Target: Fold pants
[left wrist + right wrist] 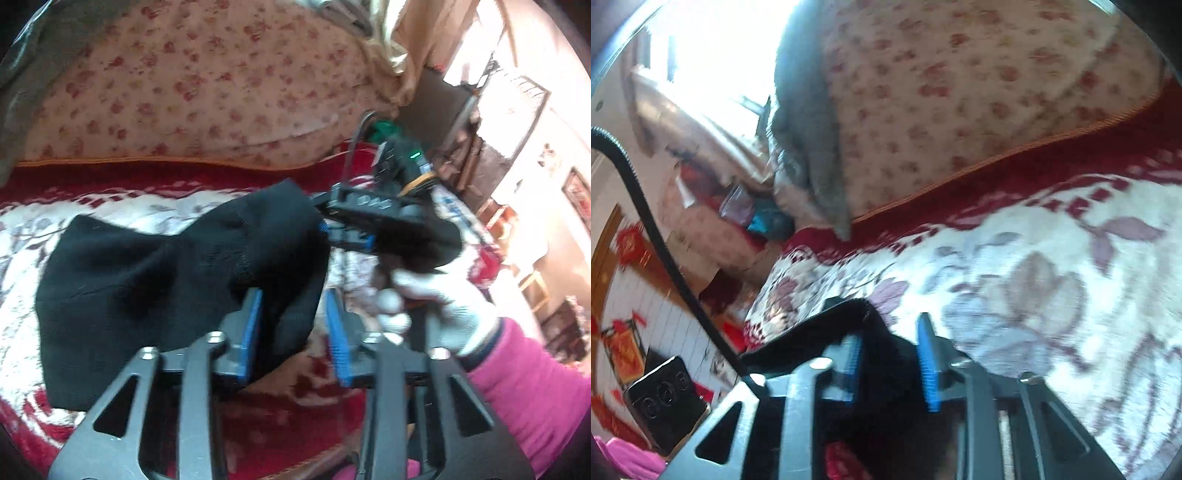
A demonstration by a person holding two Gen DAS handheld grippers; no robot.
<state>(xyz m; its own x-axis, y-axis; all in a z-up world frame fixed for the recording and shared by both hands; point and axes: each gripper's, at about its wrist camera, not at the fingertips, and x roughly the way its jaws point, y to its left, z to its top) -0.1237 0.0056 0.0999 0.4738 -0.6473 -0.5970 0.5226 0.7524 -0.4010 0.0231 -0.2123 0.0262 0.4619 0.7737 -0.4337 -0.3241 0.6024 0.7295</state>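
Observation:
The black pants (147, 288) lie bunched on the white and red flowered blanket (22, 280). My left gripper (293, 325) has its blue-padded jaws apart, with a hanging fold of the pants between them but not pinched. My right gripper (347, 230) shows in the left wrist view at the pants' upper right edge, held by a white-gloved hand (436, 295). In the right wrist view the right gripper (890, 354) has its jaws apart with black pants cloth (820, 328) lying between and over them, lifted off the blanket (1034, 277).
A large pink flowered pillow (192, 85) lies behind the blanket, with a grey cloth (809, 129) draped on its left end. A pink sleeve (535, 398) is at the right. Furniture and a bright window (713, 62) stand beyond the bed's edge.

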